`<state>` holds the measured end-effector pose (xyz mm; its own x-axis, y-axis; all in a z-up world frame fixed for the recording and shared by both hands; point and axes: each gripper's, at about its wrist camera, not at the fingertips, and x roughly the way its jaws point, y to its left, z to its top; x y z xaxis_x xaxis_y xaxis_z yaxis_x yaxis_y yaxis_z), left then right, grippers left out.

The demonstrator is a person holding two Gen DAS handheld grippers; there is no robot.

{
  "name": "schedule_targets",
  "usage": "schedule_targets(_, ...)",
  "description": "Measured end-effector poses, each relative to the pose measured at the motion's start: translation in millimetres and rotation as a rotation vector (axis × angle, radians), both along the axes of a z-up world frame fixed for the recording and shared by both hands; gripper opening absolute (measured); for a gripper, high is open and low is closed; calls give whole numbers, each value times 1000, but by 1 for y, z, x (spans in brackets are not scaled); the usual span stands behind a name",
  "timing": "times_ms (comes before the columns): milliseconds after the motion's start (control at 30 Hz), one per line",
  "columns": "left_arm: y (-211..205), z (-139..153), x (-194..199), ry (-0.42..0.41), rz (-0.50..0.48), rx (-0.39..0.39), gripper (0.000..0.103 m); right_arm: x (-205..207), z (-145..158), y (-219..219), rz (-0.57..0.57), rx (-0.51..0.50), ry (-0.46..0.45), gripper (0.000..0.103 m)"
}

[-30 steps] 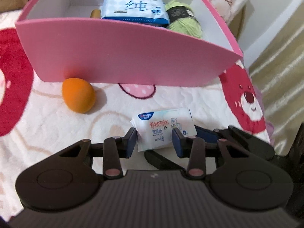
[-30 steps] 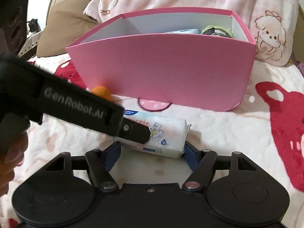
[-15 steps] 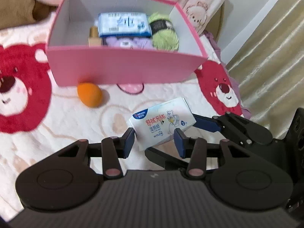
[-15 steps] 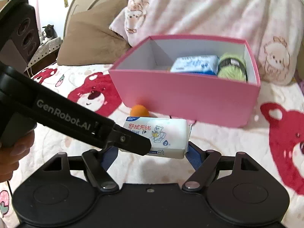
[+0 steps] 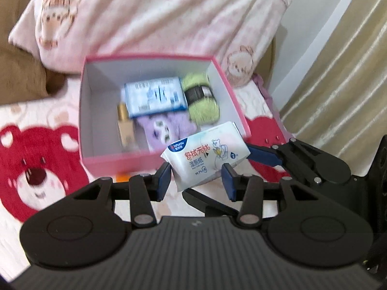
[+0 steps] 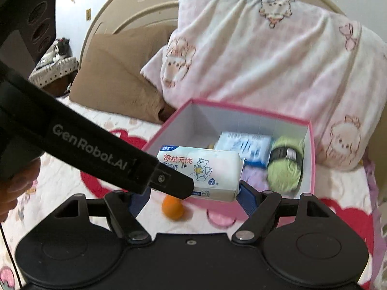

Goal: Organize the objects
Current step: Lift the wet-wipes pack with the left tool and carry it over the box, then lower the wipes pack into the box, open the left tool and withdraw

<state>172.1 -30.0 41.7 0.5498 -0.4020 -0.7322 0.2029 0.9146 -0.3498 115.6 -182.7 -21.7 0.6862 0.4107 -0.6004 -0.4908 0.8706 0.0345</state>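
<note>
I've got the wipes pack (image 5: 205,162) off the bed and up in the air, hanging at the near corner of the pink box (image 5: 108,163), not yet over its opening as far as I can judge. Both claws are on it: the left gripper (image 5: 196,181) is clenched across the pack's lower edge w/ a pad on each side. The right gripper (image 6: 193,197) grasps it lengthwise by the ends, though one of its fingers is hidden behind the left tool, so I take that grip from the finger I do see touching the pack's end. Its jaws have just been opening a bit w/ the pack between them, so I'm wary of slack on that side. Inside the box, the blue pack (image 5: 154,99) and green yarn (image 5: 200,99) fill the far side, w/ purple fabric (image 5: 164,128) and a bottle (image 5: 125,125) toward the near wall. The bare floor along the wall beside the bottle looks like the best slot. To do this well I carry the pack level over the near wall w/ both tools moving together, then lower it and let go only once it rests. Main risks: clipping the rim, or twisting the soft pack. The orange sponge (image 6: 173,206) waits just outside the near wall.
</note>
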Motion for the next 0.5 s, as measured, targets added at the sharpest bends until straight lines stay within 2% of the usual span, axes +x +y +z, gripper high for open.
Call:
schedule_targets(100,5,14,24,-15,19,6,43,23,12,2,-10,24,6,82)
schedule_targets(200,9,14,48,-20,43,6,43,50,17,2,2,34,22,82)
schedule_targets(333,13,-2,83,1,84,-34,43,82,7,-3,-8,60,82,81)
schedule_targets(500,1,-31,113,40,82,-4,43,113,-22,-7,-39,39,154,73)
